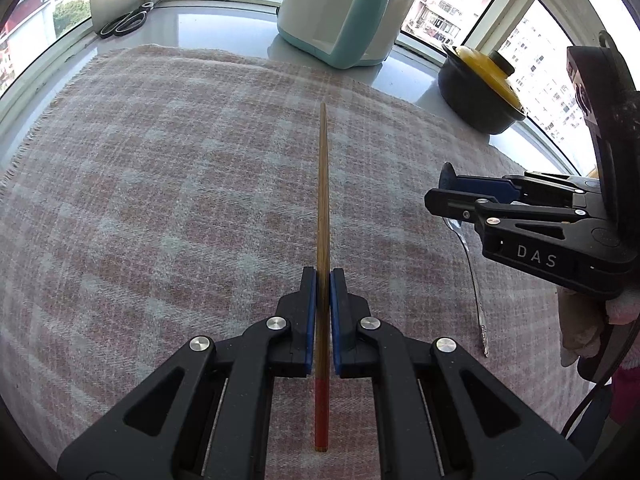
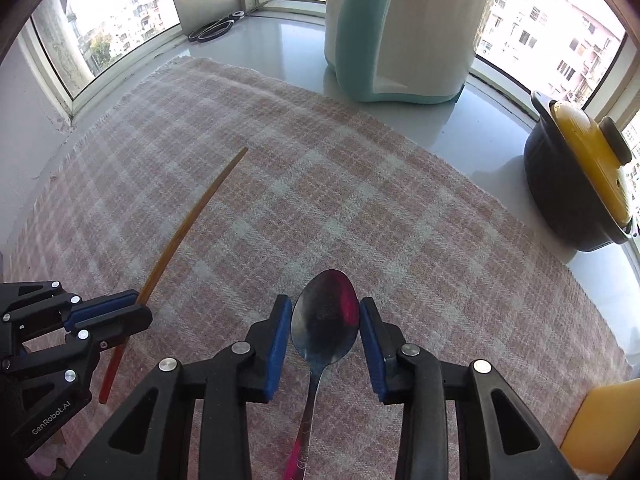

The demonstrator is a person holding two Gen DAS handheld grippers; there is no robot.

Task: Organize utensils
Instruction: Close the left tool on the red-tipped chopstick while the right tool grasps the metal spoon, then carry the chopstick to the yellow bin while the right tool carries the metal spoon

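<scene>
My left gripper (image 1: 323, 280) is shut on a wooden chopstick (image 1: 322, 200) with a red end, which points away over the plaid cloth; both also show in the right wrist view, the gripper (image 2: 136, 308) at the lower left with the chopstick (image 2: 192, 216). My right gripper (image 2: 325, 312) is open, its blue pads either side of the bowl of a metal spoon (image 2: 325, 324) that lies on the cloth. In the left wrist view the right gripper (image 1: 448, 192) hovers over the spoon (image 1: 474, 280) at the right.
A pink plaid cloth (image 1: 160, 180) covers the sill. A white and teal appliance (image 1: 344, 12) stands at the back, a dark pot with a yellow lid (image 1: 480, 88) at the right, black scissors (image 1: 124, 22) at the back left. A yellow object (image 2: 600, 428) sits at the lower right.
</scene>
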